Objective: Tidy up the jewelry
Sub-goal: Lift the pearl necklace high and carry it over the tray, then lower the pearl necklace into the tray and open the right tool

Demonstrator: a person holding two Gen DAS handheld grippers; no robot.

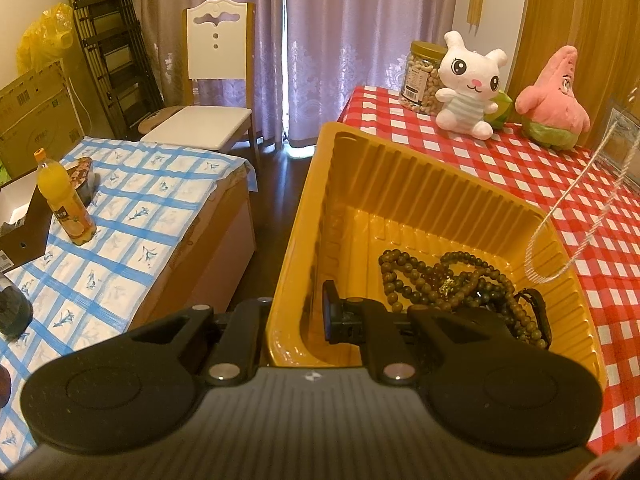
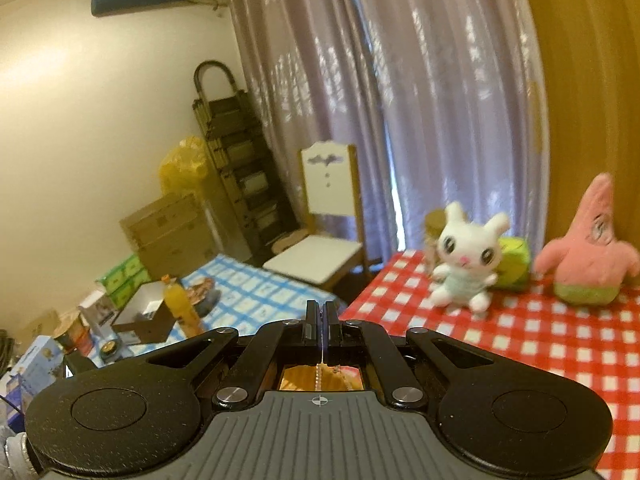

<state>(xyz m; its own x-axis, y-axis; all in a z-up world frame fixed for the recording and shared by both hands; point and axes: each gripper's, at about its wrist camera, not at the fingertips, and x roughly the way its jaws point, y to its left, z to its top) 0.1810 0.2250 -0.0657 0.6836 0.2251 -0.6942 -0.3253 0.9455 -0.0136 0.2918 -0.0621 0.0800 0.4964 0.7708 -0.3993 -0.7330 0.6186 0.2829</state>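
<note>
Left gripper (image 1: 298, 320) clamped on yellow tray (image 1: 400, 184) wall at red-checked table (image 1: 520, 168) edge; right gripper (image 2: 321, 316) pinching pearl strand (image 1: 568, 200) I dangle above wooden beads (image 1: 420, 276).

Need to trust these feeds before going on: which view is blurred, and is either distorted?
Right wrist view: motion-smeared, white bunny plush and pink starfish plush soft. Left wrist view: sharp on yellow tray and bead strands. Both fisheye: curtains and walls bow.

I'm working in a lived-in home room. I see curtains (image 1: 332, 40), a chair (image 1: 216, 80), plush toys (image 1: 472, 84) on a checked tablecloth (image 1: 520, 176), and stacked boxes (image 2: 172, 236).
</note>
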